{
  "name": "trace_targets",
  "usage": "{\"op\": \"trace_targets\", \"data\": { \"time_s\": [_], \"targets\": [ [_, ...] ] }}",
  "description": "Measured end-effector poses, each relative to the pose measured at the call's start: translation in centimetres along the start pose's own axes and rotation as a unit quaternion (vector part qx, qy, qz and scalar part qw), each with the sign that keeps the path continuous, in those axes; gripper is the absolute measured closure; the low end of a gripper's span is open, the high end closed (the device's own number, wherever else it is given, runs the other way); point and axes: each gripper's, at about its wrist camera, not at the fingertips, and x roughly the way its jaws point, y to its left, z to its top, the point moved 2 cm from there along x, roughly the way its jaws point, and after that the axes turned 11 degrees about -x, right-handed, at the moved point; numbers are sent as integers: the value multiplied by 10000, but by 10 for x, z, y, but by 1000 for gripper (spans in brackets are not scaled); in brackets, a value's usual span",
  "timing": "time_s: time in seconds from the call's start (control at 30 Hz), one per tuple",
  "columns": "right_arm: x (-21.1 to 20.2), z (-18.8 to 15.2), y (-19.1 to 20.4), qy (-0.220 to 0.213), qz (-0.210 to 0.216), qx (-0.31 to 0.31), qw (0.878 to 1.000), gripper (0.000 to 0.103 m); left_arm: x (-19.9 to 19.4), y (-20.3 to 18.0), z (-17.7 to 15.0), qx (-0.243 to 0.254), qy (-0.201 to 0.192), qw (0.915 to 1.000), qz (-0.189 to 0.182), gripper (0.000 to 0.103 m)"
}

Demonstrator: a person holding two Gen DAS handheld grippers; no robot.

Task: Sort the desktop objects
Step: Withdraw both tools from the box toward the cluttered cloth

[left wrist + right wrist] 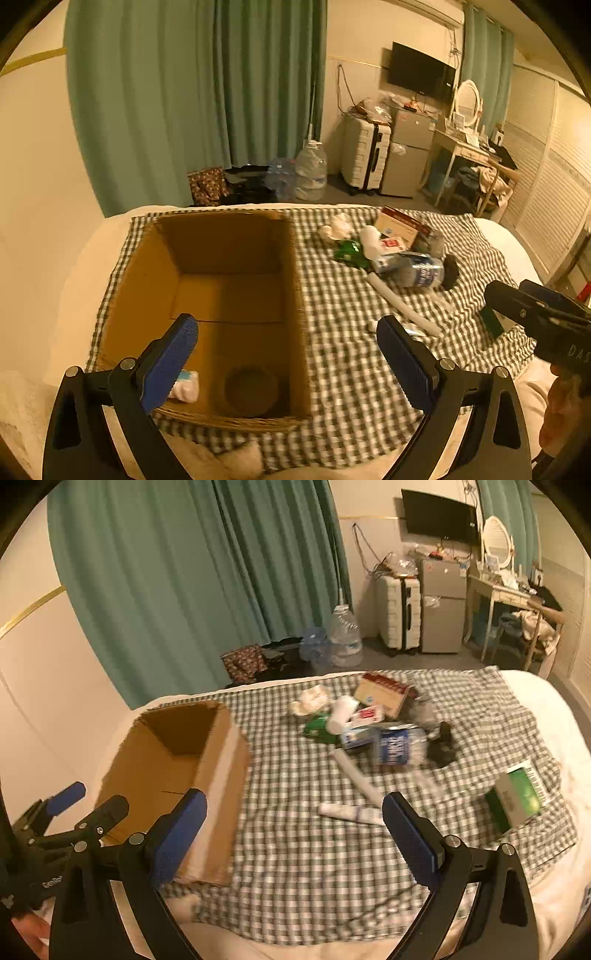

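My left gripper (286, 354) hangs over the near end of the open cardboard box (236, 295), its blue pads spread wide and gripping nothing. A small white bundle (184, 386) lies in the box's near left corner, just beside my left pad. My right gripper (293, 829) is spread apart too, empty, above the checked cloth (332, 867) to the right of the box. A white tube (351, 813) lies between its fingers. Farther back sits a heap with a crushed bottle (400, 751) and a flat carton (384, 694); a green box (517, 801) lies well apart at the right.
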Motion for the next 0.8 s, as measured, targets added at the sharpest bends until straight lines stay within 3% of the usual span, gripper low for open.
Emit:
{"op": "trace_targets", "data": {
  "time_s": [0.47, 0.8],
  "targets": [
    [-21, -30, -73, -98, -337, -151, 9993, 6, 30, -88, -25, 35, 165, 9999, 24, 3],
    [-4, -52, -137, 77, -762, -146, 9970, 6, 80, -130, -52, -214, 454, 9987, -11, 3]
  ]
}}
